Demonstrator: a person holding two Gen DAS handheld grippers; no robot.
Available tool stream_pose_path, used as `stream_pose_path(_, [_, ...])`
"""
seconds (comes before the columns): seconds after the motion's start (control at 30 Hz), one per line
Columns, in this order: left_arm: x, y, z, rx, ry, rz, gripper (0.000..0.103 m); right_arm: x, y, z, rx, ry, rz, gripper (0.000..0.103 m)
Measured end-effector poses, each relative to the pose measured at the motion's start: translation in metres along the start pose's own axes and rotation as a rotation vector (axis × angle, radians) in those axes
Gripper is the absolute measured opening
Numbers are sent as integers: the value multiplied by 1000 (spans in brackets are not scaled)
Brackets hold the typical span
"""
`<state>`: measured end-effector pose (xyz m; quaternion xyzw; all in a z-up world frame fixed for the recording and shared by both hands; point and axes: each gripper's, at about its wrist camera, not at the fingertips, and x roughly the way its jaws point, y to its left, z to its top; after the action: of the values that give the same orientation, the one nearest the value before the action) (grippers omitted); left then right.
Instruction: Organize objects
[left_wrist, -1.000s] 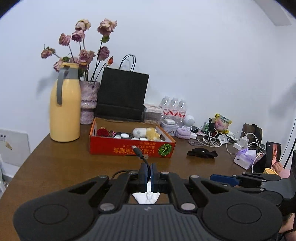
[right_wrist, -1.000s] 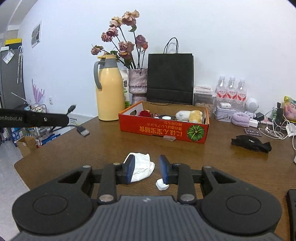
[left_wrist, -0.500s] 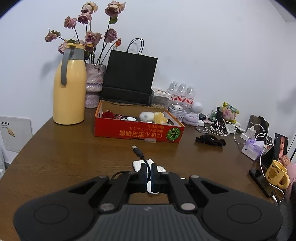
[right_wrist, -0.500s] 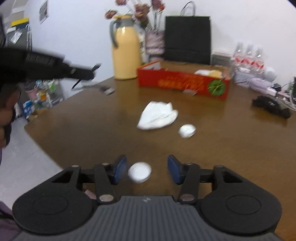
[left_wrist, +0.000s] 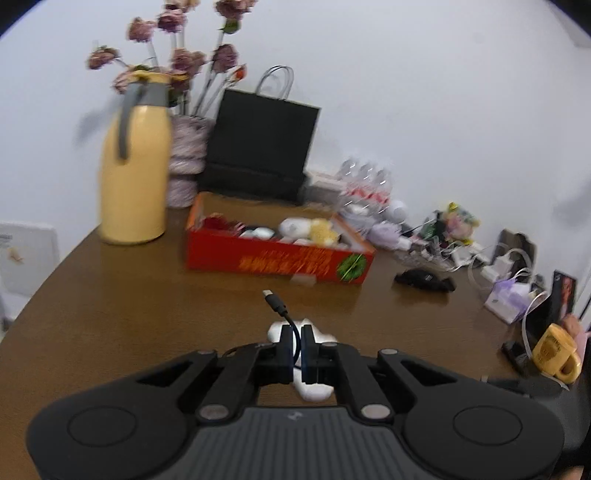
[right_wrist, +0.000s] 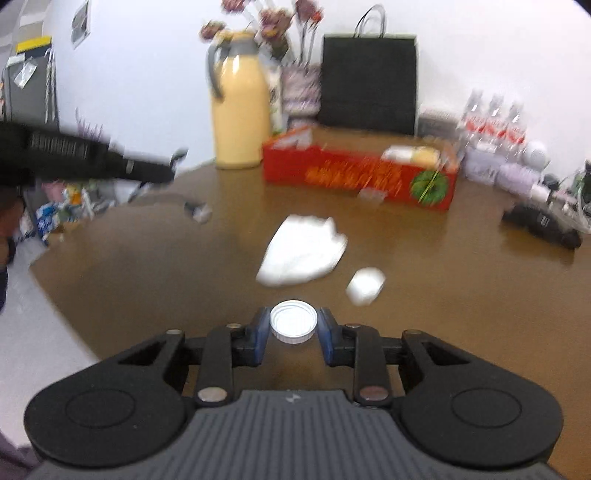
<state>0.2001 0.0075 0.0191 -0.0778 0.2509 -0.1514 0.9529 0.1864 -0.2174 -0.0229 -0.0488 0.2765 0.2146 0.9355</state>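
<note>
Compared with a second earlier, a white bottle cap (right_wrist: 293, 326) is now framed between the fingers of the right gripper (right_wrist: 293, 332), where crumpled tissue was seen before, and the view is tilted further down toward the table (right_wrist: 461, 314). The jaws are closing around the cap, and the pads appear to be at its rim or just beside it; firm contact cannot be confirmed through the blur. From the cap, a crumpled white tissue (right_wrist: 303, 251) is found at twelve o'clock and a smaller white wad (right_wrist: 365, 286) at one o'clock, both lying apart from it on the wood.

The left gripper (left_wrist: 295, 349) is clenched on a thin black cable (left_wrist: 291, 328), whose plug (left_wrist: 275, 301) sticks out toward twelve o'clock above the tissue. A red cardboard box (left_wrist: 277, 260), partly filled, is set farther off at twelve o'clock, with a yellow thermos (left_wrist: 135, 173) at eleven o'clock.

Several risks are judged likely. A shallow, smooth cap could be squeezed out sideways if it is pinched off centre. It could also be tipped or pushed across the table if the pads land on its top edge. The dangling cable could be dragged through the tissue, or snagged on the box, if the left hand is swung carelessly.
</note>
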Motion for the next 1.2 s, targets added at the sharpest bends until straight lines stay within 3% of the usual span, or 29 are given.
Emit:
stream_pose_path(0.17, [82, 11, 68, 84, 19, -58, 2, 34, -65, 89, -63, -88, -62, 28])
stream_pose_path(0.33, [203, 17, 151, 61, 113, -89, 2, 134, -135, 180, -19, 11, -41, 28])
stream_pose_path(0.5, [317, 11, 174, 75, 235, 11, 2, 245, -170, 205, 40, 210, -127, 28])
stream_pose_path(0.6, [360, 13, 167, 142, 277, 8, 6, 271, -168, 195, 13, 240, -195, 31])
stream_pose_path(0.67, [373, 14, 162, 172, 278, 35, 25, 277, -169, 189, 39, 233, -203, 52])
stream_pose_path(0.7, [374, 17, 162, 175, 274, 48, 37, 278, -172, 189, 60, 221, -182, 59])
stream_pose_path(0.73, [372, 21, 163, 160, 258, 52, 40, 274, -173, 188, 81, 210, -162, 62])
stream_pose_path(0.83, [357, 31, 169, 101, 237, 44, 48, 258, -174, 192, 107, 163, -145, 70])
stream_pose_path(0.93, [328, 33, 179, 102, 212, 81, 48, 235, -171, 197, 104, 134, -144, 73])
stream_pose_path(1.07, [261, 20, 178, 125, 160, 85, 52, 186, -161, 196, 110, 62, -137, 79])
stream_pose_path(1.2, [169, 2, 152, 143, 52, 19, 74, 112, -138, 170, 130, -35, -108, 87])
